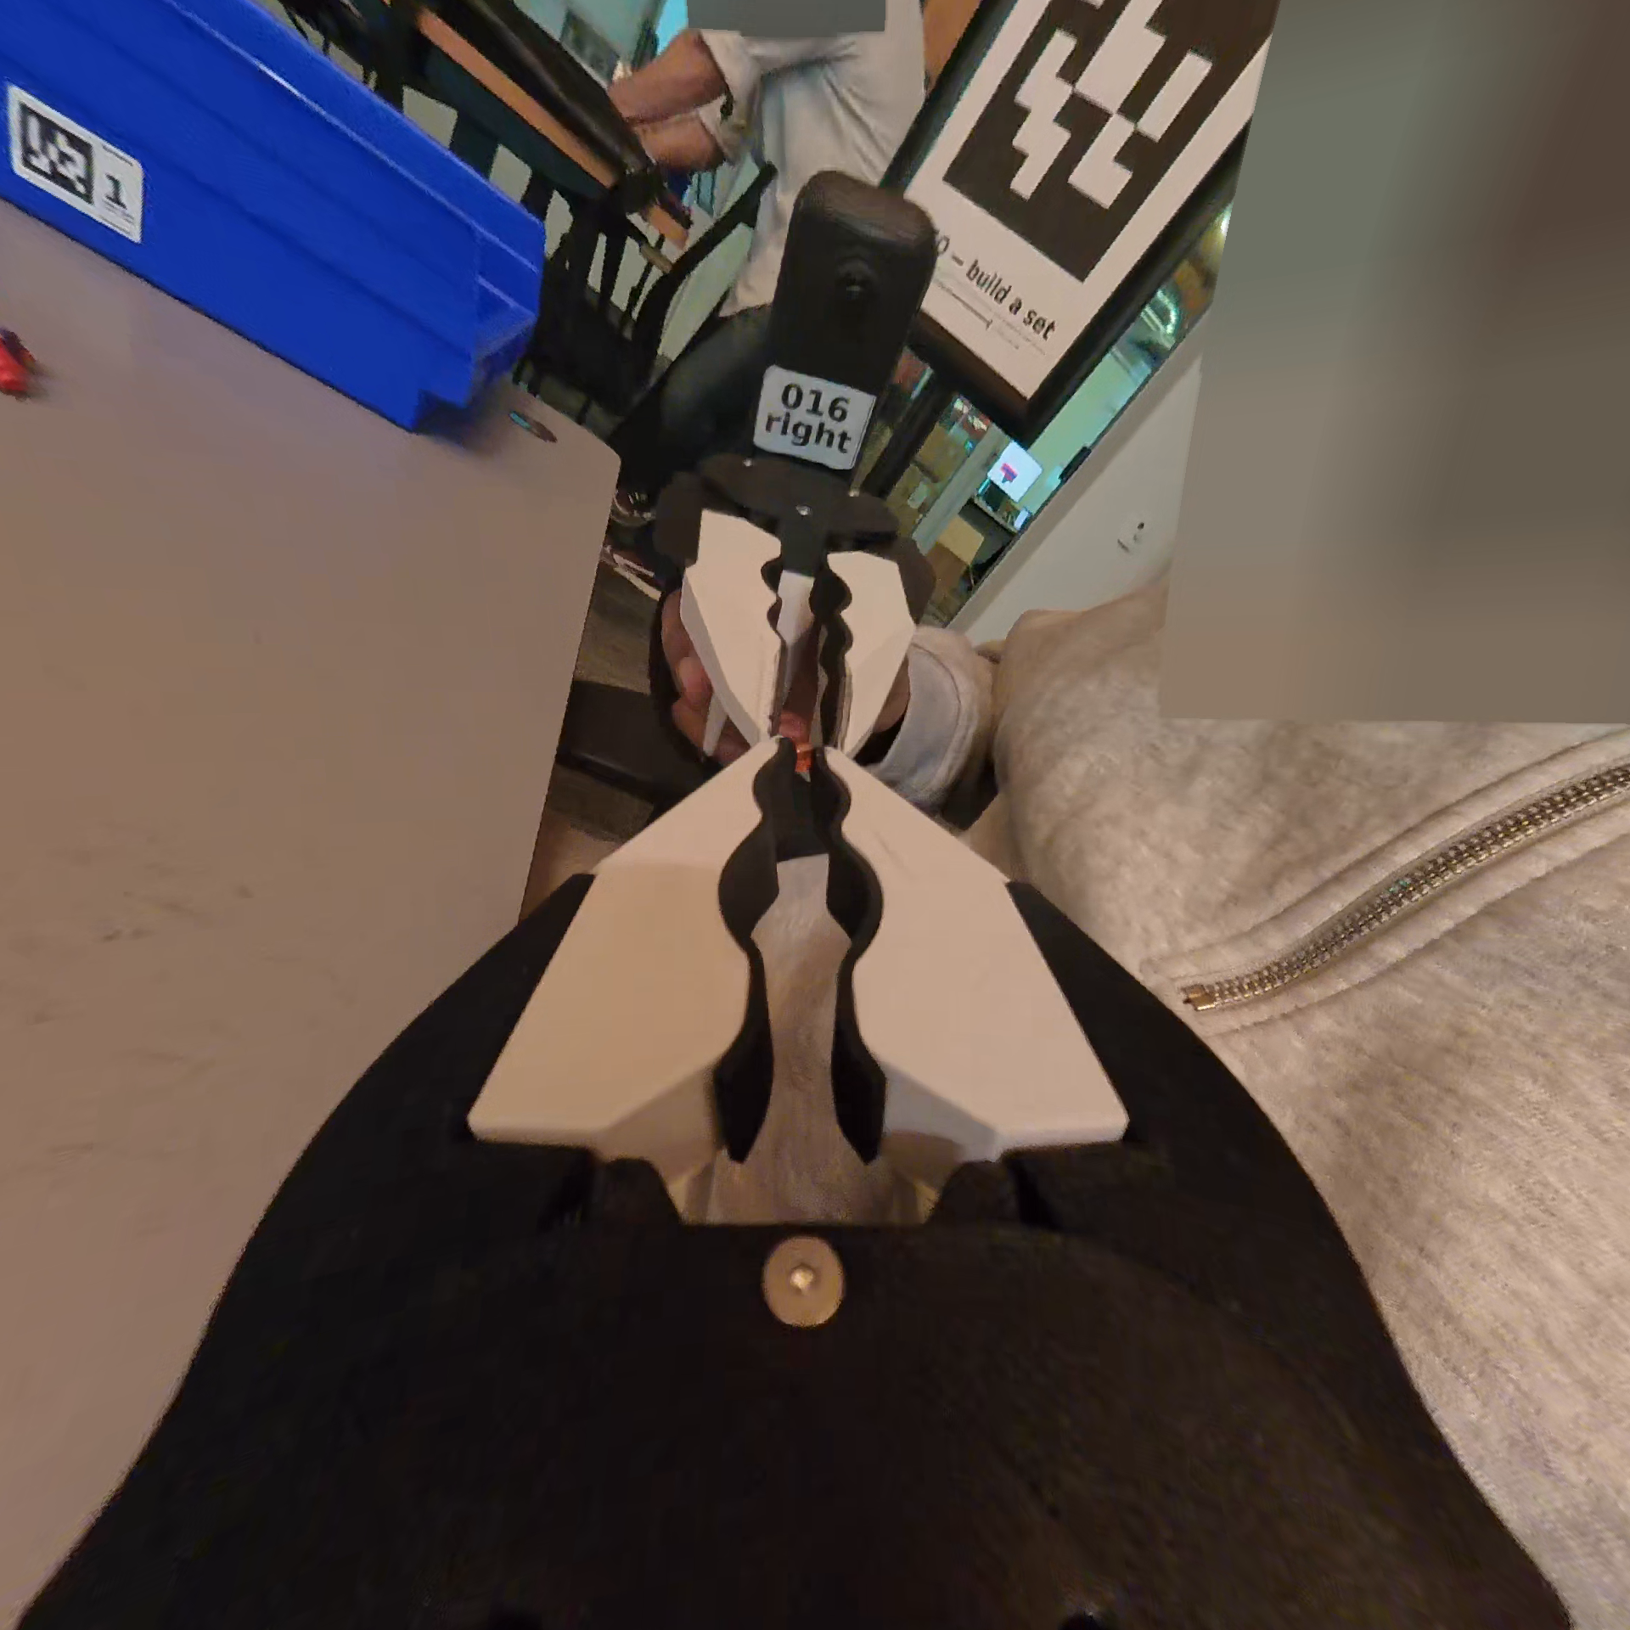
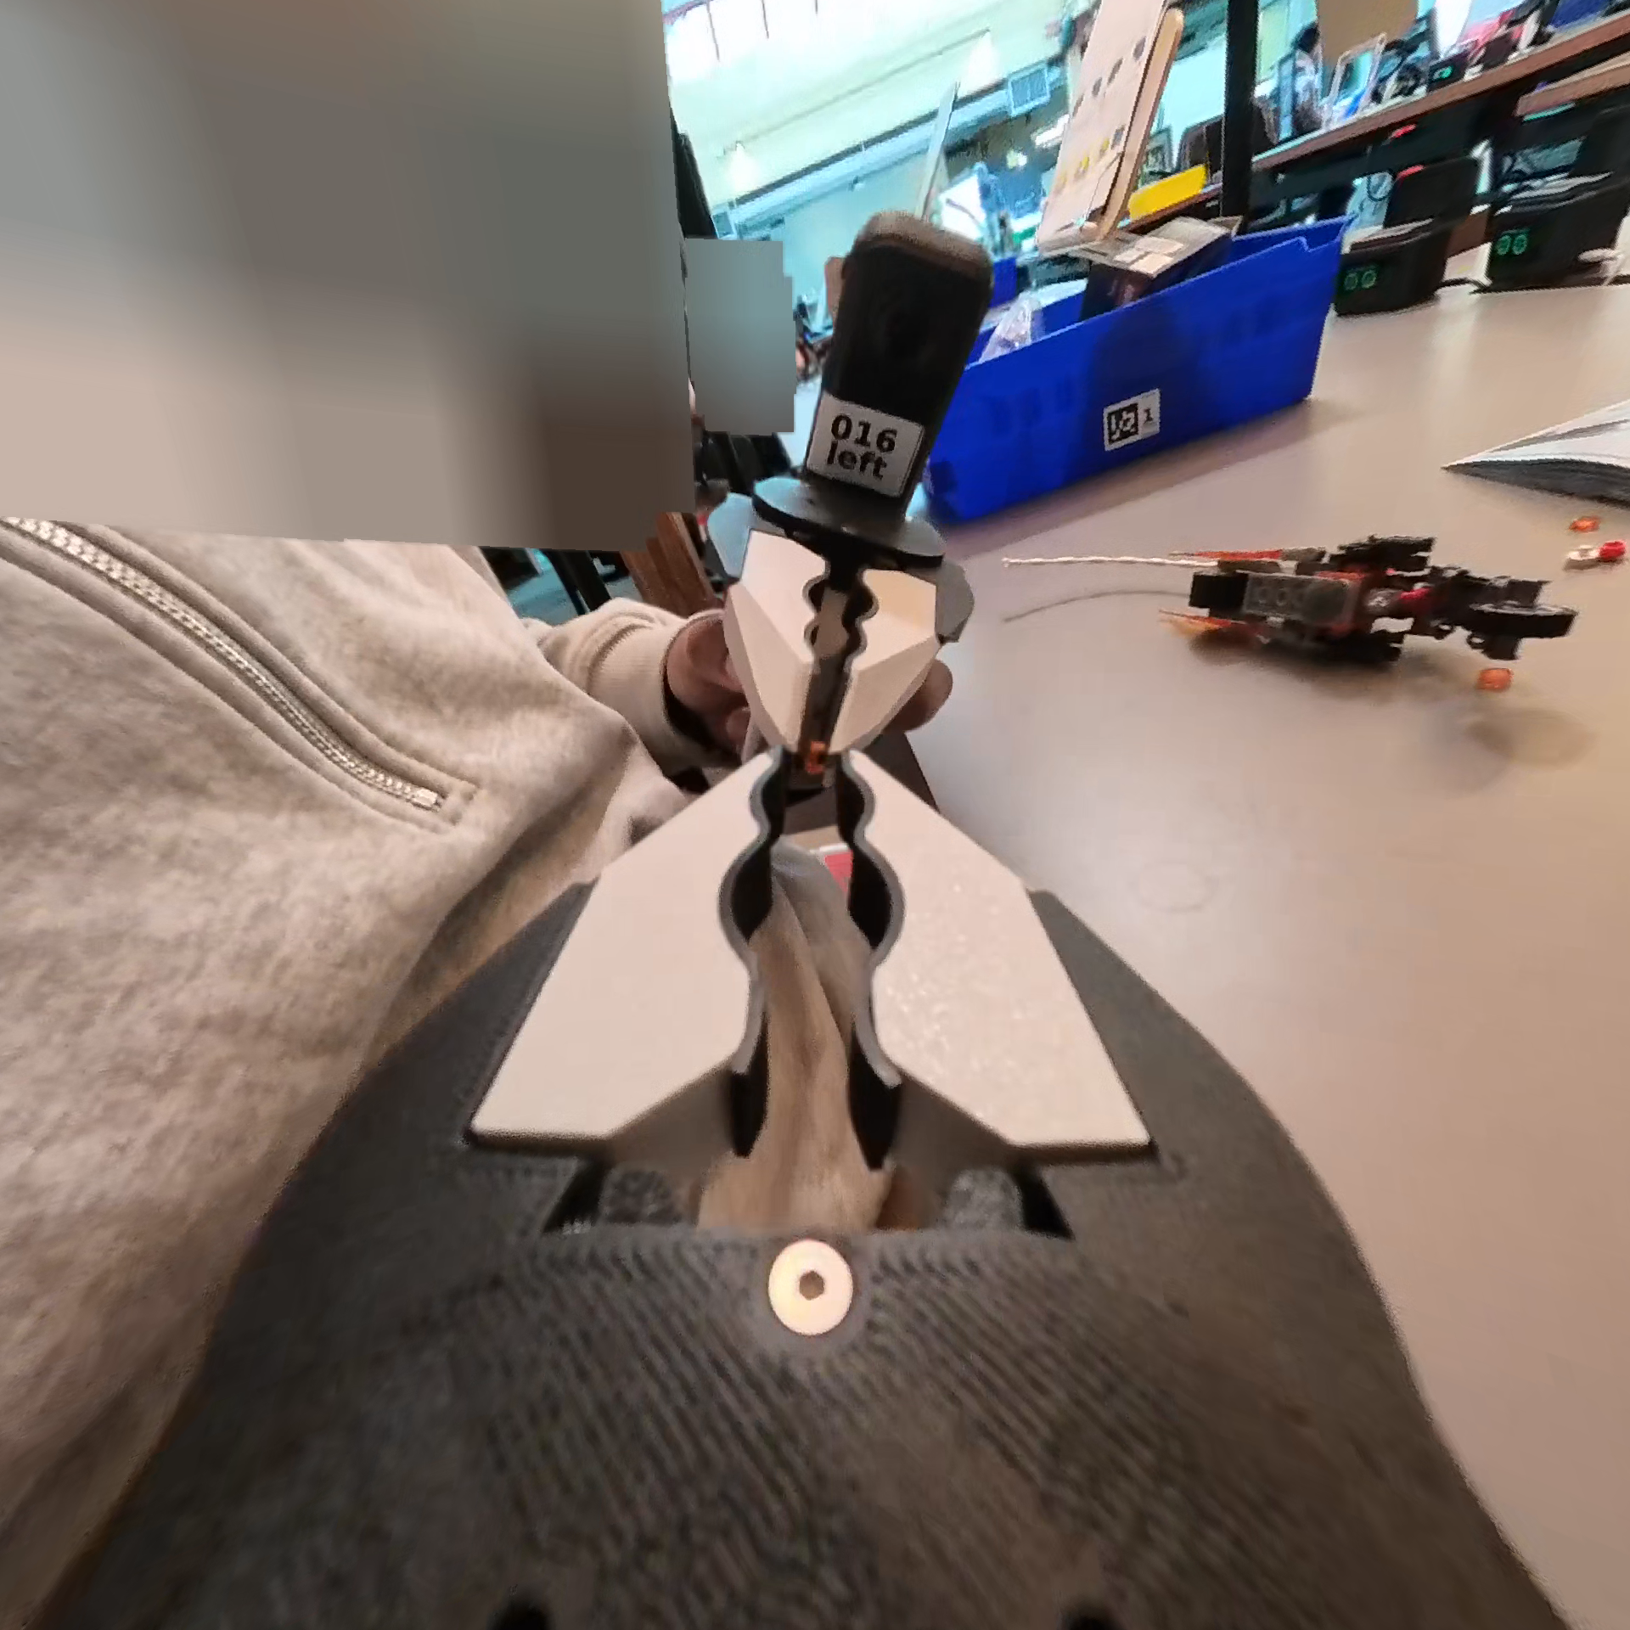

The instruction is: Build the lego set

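I have the left gripper (image 1: 798, 750) and right gripper (image 2: 807, 758) tip to tip off the tabletop's (image 2: 1235, 882) near edge, in front of my grey zip sweater (image 1: 1323, 970). Both clench one small orange lego piece (image 2: 813, 757) between them. The half-built black-and-red lego model (image 2: 1376, 600) lies mid-tabletop; the blue bin (image 2: 1147, 353) sits at the far edge

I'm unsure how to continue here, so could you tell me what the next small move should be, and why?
Probably let one gripper release. The left gripper and right gripper meet tip to tip off the table edge, both pinching one small orange piece. The half-built lego model lies far away on the table.
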`<state>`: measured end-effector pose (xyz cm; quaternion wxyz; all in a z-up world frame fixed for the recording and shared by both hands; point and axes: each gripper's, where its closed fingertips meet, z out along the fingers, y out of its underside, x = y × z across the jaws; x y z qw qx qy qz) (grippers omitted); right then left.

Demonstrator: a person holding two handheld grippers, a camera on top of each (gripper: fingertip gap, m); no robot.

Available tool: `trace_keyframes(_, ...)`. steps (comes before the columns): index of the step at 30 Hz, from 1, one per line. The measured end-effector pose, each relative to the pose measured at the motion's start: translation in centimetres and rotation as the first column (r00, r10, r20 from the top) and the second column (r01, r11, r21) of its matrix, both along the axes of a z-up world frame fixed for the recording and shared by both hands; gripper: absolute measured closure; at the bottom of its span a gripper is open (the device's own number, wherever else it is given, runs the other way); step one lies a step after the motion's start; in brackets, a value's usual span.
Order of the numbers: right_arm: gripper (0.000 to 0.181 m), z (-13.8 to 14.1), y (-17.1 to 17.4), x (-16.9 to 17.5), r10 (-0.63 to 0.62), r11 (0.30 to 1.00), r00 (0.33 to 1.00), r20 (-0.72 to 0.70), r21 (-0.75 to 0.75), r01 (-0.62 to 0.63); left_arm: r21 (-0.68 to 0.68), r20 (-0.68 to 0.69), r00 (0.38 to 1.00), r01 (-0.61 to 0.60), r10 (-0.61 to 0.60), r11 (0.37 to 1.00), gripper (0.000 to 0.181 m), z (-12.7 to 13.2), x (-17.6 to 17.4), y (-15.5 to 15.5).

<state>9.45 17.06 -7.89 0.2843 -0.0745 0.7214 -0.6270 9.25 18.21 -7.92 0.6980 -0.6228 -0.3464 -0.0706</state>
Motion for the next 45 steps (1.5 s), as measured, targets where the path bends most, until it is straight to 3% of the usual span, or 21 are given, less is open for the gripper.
trace_keyframes(4, 0.179, 0.2, -0.3, -0.2, 0.01, 1.0, 0.996, 0.083, -0.012, -0.009, 0.031, 0.0, 1.0, -0.012, 0.012, 0.999, 0.181, 0.3, -0.1, -0.2)
trace_keyframes(11, 0.173, 0.6, -0.3, -0.7, 0.042, 0.999, 0.969, 0.242, -0.019, -0.038, 0.059, -0.031, 0.999, -0.023, 0.025, 0.998, 0.181, 0.9, -0.3, 0.0)
trace_keyframes(32, 0.181, 0.4, -1.0, -1.9, 0.024, 0.999, 0.962, 0.274, 0.038, -0.035, -0.033, -0.063, 0.988, -0.143, 0.141, 0.989, 0.174, -0.1, -1.7, -1.3)
trace_keyframes(37, 0.181, -0.2, -1.6, -2.8, -0.013, 0.994, 0.946, 0.325, 0.106, -0.023, -0.199, -0.199, 0.961, -0.231, 0.191, 0.952, 0.165, -1.1, -2.0, -2.1)
trace_keyframes(41, 0.181, -2.1, -2.1, -3.2, -0.048, 0.961, 0.924, 0.378, 0.269, -0.06, -0.375, -0.337, 0.922, -0.315, 0.188, 0.872, 0.165, -1.9, -2.6, -2.9)
trace_keyframes(45, 0.181, -2.8, -2.5, -3.3, -0.048, 0.932, 0.888, 0.458, 0.341, -0.125, -0.523, -0.385, 0.916, -0.32, 0.116, 0.79, 0.165, -3.4, -3.1, -2.8)
